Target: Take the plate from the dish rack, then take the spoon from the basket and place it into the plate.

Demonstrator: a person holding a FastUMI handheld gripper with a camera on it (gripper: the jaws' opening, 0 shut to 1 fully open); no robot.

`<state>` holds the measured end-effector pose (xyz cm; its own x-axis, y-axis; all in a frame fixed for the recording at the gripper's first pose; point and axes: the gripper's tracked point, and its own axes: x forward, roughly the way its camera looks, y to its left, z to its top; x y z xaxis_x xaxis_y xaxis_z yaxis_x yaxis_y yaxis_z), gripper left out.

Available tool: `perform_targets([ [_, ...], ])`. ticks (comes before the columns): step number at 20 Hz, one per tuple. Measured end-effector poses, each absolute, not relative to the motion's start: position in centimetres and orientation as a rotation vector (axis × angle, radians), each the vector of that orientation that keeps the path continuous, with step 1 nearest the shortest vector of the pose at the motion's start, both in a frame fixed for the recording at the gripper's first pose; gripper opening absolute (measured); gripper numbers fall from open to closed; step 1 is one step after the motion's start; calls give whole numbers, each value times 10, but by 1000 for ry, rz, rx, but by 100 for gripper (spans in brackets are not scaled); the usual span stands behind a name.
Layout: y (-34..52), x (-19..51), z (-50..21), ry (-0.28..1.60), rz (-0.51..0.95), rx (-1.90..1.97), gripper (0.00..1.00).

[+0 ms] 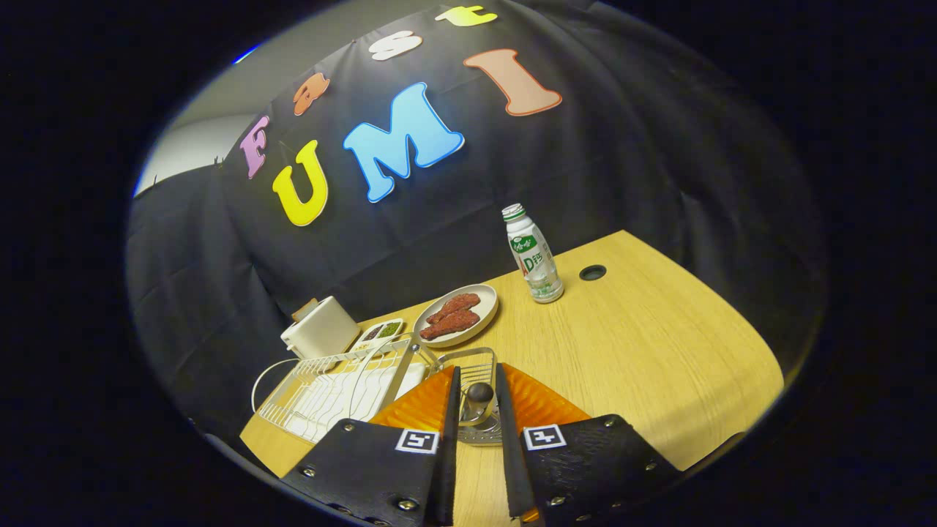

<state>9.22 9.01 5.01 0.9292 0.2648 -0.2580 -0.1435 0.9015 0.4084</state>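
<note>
The dark round-ended metal spoon (479,393) stands upright in the small wire basket (468,362) beside the white wire dish rack (329,388), between the parted, empty fingers of the gripper (477,380), handle rising towards them.

The bottle (534,255) on the table carries a green and white label with the big letters "AD" on it; the smaller print around them is too small to read. Each gripper finger (545,437) bears a square black-and-white marker, without words.
</note>
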Motion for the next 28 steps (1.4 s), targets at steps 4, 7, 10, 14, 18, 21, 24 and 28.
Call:
perform_targets([
  [4, 88, 96, 48, 267, 175, 312, 28],
  [7, 90, 95, 53, 261, 159, 306, 16],
  [10, 92, 95, 54, 302, 124, 339, 16],
  [14, 91, 99, 64, 320, 90, 292, 9],
  [18, 99, 100, 80, 316, 101, 224, 9],
  [21, 104, 99, 92, 313, 104, 200, 9],
  [24, 109, 101, 105, 302, 113, 178, 9],
  [28, 118, 104, 134, 262, 121, 151, 9],
])
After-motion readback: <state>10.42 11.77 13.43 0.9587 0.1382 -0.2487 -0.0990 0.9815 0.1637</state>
